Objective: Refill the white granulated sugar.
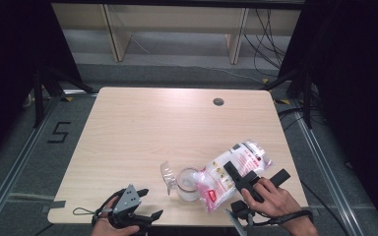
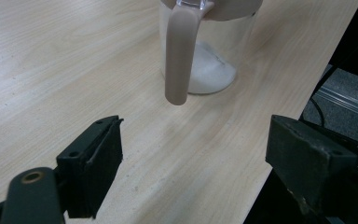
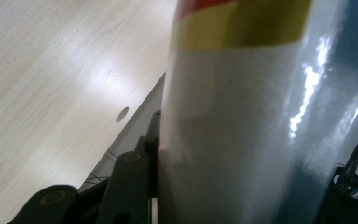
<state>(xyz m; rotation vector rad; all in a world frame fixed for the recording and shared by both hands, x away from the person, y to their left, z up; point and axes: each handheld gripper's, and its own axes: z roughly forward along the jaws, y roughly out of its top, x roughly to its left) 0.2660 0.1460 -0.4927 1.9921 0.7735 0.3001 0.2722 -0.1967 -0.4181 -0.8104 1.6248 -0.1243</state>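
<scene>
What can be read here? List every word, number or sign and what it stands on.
"5": black mark on the grey floor left of the table.
Red print on the plastic bag held in the right hand-held gripper: too small and blurred to read.
Red, yellow and blue bands on that bag in the right gripper view: no legible letters.
Clear jar: no text.

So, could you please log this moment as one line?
right gripper: shut on bag, tilted over jar | left gripper: open, idle | jar: white grains inside, lid open
</scene>
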